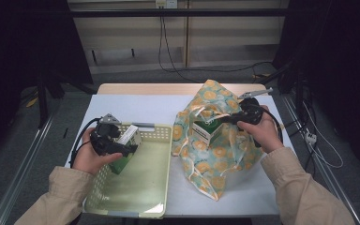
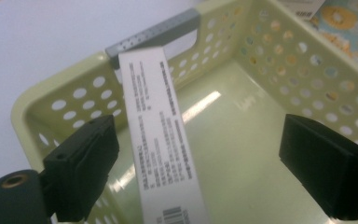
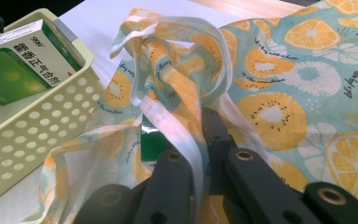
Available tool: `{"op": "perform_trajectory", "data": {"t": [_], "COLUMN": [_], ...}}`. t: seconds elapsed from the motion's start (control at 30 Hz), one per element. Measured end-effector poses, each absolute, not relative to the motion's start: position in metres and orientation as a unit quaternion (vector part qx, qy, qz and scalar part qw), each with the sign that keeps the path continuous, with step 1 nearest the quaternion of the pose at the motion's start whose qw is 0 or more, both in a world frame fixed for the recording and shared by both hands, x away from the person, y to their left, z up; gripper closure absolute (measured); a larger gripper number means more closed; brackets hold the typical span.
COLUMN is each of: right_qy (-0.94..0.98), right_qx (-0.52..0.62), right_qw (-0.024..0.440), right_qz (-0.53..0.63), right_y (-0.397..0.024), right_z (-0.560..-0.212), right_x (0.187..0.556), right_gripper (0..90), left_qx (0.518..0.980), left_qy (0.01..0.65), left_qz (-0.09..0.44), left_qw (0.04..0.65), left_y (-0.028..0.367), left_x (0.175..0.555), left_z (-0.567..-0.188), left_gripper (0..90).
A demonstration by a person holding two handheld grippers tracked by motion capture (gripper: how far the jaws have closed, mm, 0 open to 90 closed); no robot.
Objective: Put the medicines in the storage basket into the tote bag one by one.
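A pale green perforated basket [image 1: 145,187] sits on the table's left half. A green and white carton [image 1: 130,135] stands tilted inside it near the far wall. My left gripper [image 1: 125,149] is open around it. In the left gripper view the carton's white printed side [image 2: 156,130] lies beside the left jaw, and a wide gap separates it from the right jaw of the gripper [image 2: 200,140]. A fruit-print bag [image 1: 215,154] lies to the right with a second green and white carton [image 1: 206,131] in its mouth. My right gripper [image 3: 198,140] is shut on the bag's handle [image 3: 186,116].
A white sheet [image 1: 136,108] covers the table, whose wooden far edge [image 1: 168,88] shows behind it. The basket's grey handle [image 2: 158,32] is at its far wall. Cables [image 1: 168,56] hang over the floor beyond the table.
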State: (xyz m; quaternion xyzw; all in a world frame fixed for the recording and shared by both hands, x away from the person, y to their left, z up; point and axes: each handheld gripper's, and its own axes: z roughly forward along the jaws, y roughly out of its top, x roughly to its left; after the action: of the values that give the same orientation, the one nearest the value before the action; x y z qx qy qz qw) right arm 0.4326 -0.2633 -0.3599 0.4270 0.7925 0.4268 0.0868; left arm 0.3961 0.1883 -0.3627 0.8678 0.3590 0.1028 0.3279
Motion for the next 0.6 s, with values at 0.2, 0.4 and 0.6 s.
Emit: {"op": "perform_trajectory", "data": {"t": [0.2,0.4,0.6], "right_qy": [0.793,0.791,0.791], "right_qx": [0.427,0.428,0.428], "right_qw": [0.085,0.084,0.084], "right_qz": [0.426,0.429,0.428], "right_y": [-0.264,-0.265,-0.265], "right_z": [-0.363,-0.362,-0.363], "right_x": [0.432,0.433,0.433], "right_gripper": [89.4,89.4,89.4], "left_qx": [0.866,0.874,0.878], "left_qy": [0.374,0.370,0.369], "left_qz": [0.107,0.108,0.095], "left_qw": [0.314,0.296,0.290], "left_y": [0.192,0.191,0.190], "left_x": [0.393,0.388,0.387], "left_z": [-0.370,-0.375,-0.381], "left_gripper": [18.3,31.7,55.1]}}
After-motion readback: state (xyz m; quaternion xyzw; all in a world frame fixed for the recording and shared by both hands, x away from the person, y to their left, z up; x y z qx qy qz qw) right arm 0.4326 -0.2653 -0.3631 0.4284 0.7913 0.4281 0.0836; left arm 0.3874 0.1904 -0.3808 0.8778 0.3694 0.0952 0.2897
